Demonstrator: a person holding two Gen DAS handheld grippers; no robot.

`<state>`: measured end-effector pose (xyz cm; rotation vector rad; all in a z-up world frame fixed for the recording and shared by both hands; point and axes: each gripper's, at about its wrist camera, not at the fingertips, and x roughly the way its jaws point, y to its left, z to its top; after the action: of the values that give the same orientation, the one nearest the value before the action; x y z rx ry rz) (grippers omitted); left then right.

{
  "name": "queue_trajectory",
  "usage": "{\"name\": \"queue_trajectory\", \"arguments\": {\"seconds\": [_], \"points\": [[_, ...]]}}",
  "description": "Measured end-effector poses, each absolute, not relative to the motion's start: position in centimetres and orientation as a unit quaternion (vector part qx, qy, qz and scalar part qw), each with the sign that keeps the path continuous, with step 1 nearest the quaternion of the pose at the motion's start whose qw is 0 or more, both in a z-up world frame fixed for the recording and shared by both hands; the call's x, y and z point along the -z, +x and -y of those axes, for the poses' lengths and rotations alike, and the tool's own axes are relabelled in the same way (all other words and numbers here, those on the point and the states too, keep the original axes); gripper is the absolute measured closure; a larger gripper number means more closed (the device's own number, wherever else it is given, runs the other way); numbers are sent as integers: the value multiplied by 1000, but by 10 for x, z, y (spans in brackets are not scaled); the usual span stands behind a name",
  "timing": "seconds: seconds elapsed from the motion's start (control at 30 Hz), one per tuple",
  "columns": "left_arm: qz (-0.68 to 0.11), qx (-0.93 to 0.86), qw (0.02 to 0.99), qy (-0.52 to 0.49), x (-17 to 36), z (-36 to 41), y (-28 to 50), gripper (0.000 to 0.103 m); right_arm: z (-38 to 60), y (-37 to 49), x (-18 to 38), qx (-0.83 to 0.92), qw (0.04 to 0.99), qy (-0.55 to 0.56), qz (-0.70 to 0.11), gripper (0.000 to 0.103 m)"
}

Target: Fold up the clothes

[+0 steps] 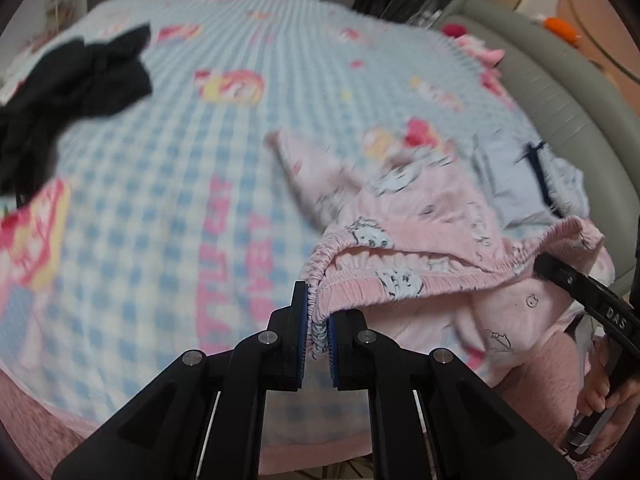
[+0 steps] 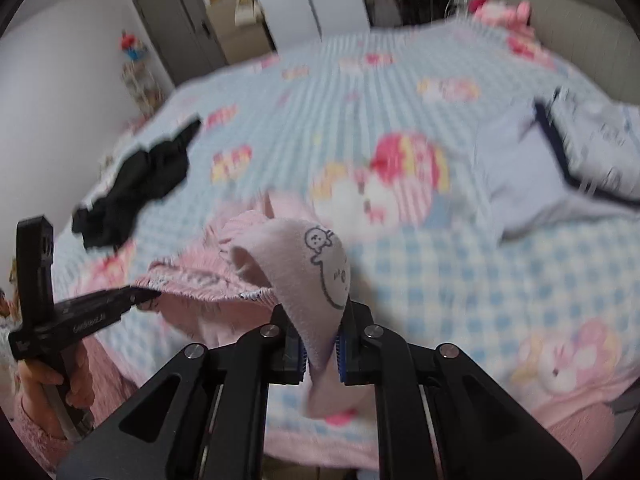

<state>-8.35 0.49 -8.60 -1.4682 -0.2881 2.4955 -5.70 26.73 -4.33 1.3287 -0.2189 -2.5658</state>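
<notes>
Left gripper (image 1: 318, 330) pinching elastic waistband of soft pink printed cotton pants (image 1: 420, 216); right gripper (image 2: 322, 350) clamps opposite edge — light, limp, drapes freely — hold at waistband corners.

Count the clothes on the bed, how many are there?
3. Pink pyjama bottoms held up by both hand-held grippers, a black garment far left, a light blue folded piece right. More may be hidden.

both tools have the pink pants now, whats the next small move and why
Probably draw the two tools apart to pull the waistband taut. The left tool pinches one end of the pink pants at the elastic, the right tool grips the other, and the fabric between them sags, bunched over the bed.
</notes>
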Motion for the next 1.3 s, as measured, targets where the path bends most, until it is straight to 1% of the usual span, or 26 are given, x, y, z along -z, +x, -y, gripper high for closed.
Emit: {"name": "queue_trajectory", "arguments": {"seconds": [0.07,0.2,0.27,0.3,0.37,0.43,0.47,0.53,0.57,0.63,0.7,0.73,0.8,0.87,0.97,1.03,1.1,1.13,1.2,1.3], "points": [[97,-848,115,-508,94,-7,-84,94,-268,-58,56,873,116,469,73,93],[81,-856,118,-497,87,-13,-92,94,-273,-70,74,865,106,484,81,93],[60,-863,110,-489,75,-18,-114,94,-269,-92,73,860,111,491,82,93],[52,-869,107,-480,65,-18,-129,94,-265,-111,58,866,109,482,76,93],[42,-892,101,-439,17,-21,-167,94,-259,-151,25,879,105,461,61,94],[40,-920,100,-376,-49,-20,-187,94,-254,-170,-44,912,108,393,54,94],[39,-938,102,-330,-92,-19,-188,94,-253,-173,-82,927,112,352,55,94],[30,-963,106,-247,-160,-14,-175,94,-251,-171,-152,953,119,272,57,94],[19,-967,111,-228,-180,-13,-168,94,-251,-162,-179,964,117,235,53,94],[-2,-974,120,-191,-218,-12,-154,94,-251,-144,-206,975,113,184,46,94],[-23,-973,128,-188,-218,-10,-140,94,-250,-129,-200,977,118,176,35,94],[-33,-971,130,-199,-206,-10,-137,94,-249,-125,-184,975,119,187,28,94],[-57,-960,127,-241,-164,-12,-131,94,-247,-118,-140,967,121,223,21,94],[-67,-940,124,-311,-99,-14,-133,94,-247,-114,-79,950,121,287,29,94],[-49,-892,116,-435,15,-11,-131,94,-248,-108,27,909,113,397,53,94],[-50,-864,103,-491,74,-11,-123,94,-249,-97,89,881,105,457,65,94],[-49,-842,90,-530,116,-8,-111,94,-254,-86,136,855,94,504,82,93],[-48,-831,84,-548,136,-6,-105,94,-258,-81,149,848,89,515,91,93],[-36,-839,85,-536,140,1,-93,94,-264,-69,156,848,90,514,93,93],[-14,-846,91,-525,139,12,-88,94,-275,-62,152,852,95,507,90,93]]}}
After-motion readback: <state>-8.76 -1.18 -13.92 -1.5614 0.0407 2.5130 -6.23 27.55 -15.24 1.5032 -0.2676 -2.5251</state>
